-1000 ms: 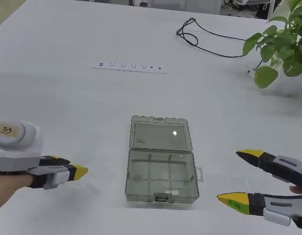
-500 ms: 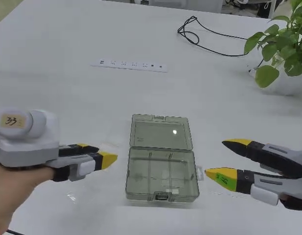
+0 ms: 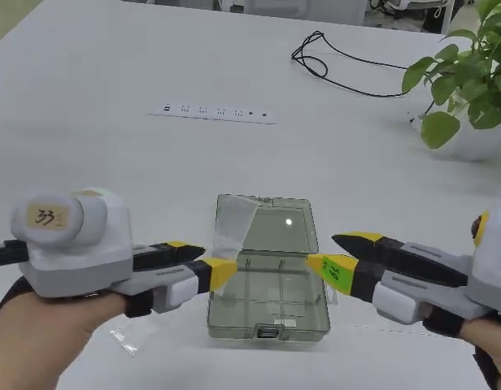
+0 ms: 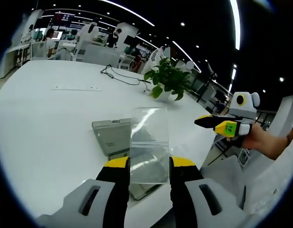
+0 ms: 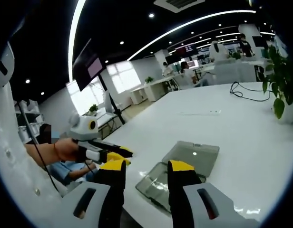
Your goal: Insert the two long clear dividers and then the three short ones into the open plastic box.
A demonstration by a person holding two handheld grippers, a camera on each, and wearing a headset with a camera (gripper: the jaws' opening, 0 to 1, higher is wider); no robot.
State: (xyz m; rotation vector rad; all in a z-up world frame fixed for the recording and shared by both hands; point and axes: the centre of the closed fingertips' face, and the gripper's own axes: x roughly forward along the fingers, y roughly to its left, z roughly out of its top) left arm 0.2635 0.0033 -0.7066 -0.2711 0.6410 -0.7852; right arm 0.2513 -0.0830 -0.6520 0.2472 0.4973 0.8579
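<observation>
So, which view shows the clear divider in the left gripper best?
Left gripper view: the clear plastic divider sheet stands whole between the left gripper's jaws. The head view shows it faintly over the grey plastic box; the right gripper view, too small to tell.

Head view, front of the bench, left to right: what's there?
left gripper gripping a clear divider → open plastic box → right gripper, jaws apart
</observation>
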